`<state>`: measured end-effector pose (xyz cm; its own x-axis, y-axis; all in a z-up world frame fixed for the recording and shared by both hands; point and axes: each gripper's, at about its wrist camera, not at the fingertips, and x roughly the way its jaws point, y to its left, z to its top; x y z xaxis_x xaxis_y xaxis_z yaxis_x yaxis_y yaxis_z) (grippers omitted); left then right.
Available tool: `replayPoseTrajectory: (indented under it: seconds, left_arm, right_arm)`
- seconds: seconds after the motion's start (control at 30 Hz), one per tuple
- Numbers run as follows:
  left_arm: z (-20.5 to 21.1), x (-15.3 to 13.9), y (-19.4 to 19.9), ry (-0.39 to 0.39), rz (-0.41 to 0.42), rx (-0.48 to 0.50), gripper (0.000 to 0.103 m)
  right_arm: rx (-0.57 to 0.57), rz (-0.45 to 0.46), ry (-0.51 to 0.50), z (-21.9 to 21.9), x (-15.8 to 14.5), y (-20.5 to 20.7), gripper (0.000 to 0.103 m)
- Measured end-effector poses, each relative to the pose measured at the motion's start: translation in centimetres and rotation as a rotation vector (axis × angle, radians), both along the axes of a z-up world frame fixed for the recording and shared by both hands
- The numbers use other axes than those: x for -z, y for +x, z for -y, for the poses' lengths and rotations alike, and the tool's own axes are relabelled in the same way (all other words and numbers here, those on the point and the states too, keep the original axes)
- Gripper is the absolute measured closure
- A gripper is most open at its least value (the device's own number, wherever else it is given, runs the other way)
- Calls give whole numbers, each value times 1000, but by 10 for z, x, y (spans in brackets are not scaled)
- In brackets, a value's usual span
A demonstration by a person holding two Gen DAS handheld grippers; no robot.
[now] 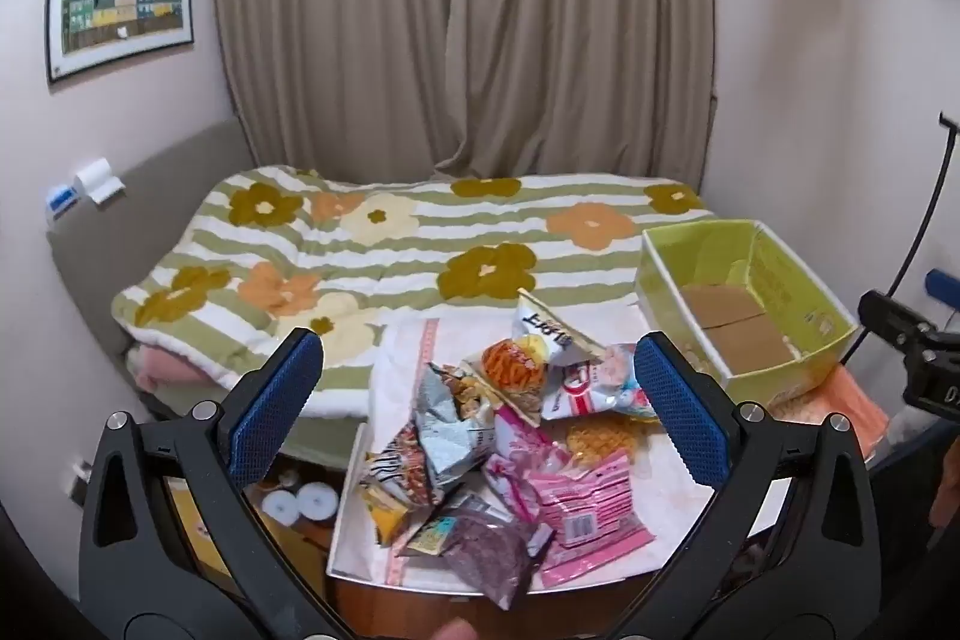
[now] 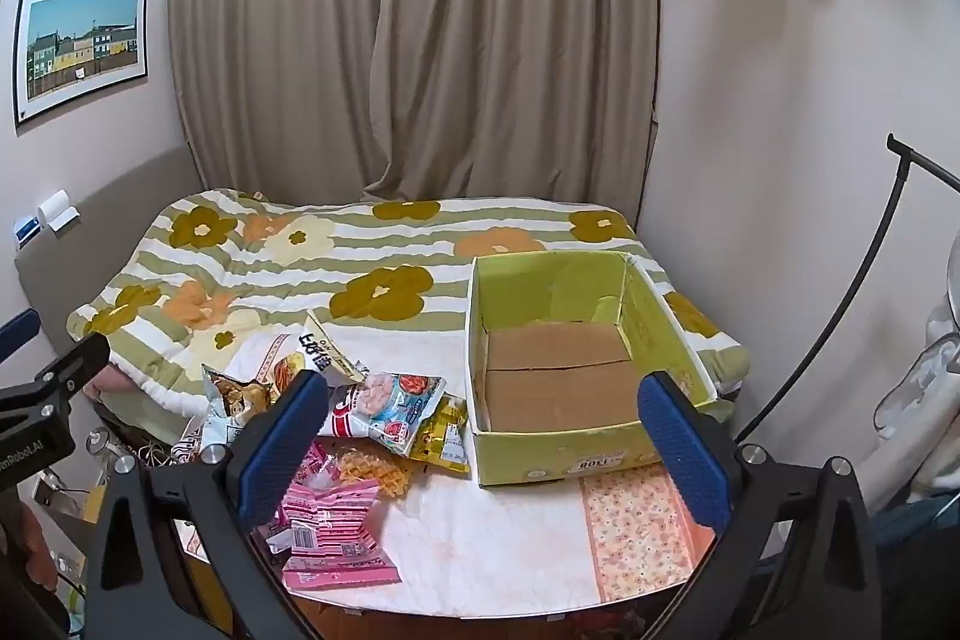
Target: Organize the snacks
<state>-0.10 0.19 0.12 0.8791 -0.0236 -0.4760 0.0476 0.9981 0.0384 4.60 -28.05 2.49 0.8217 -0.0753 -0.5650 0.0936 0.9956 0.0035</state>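
1. Left wrist view: my left gripper hangs with its jaws spread wide and nothing between the blue pads. The snack pile sits in the lower middle of the frame on the counter, which has a white cloth over it. In the pile I see a pink packet, a purple packet, a crumpled grey bag and a white bag with black lettering. The green cardboard box stands at middle right, open and with no snacks in it, apart from the pile. The flowered blanket lies on the bed behind.

2. Right wrist view: my right gripper is wide open too, holding nothing. The box fills the centre right of the frame, just above my right pad. The snacks lie at lower left, the yellow packet just beside the box wall. A waffle snack lies next to the pink packet. My other gripper's body shows at the left edge.
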Motion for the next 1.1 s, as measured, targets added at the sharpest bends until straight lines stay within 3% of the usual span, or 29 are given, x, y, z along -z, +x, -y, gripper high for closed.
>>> replayPoseTrajectory:
  seconds: [0.13, 1.1]
  left_arm:
    - [2, -3, -1, -4, 19, -33, 0]
    - [-10, 6, 18, -23, -9, -33, 0]
  right_arm:
    - [0, 3, 3, 0, 0, 0, 0]
    - [6, -6, 10, 0, -2, 4, 0]
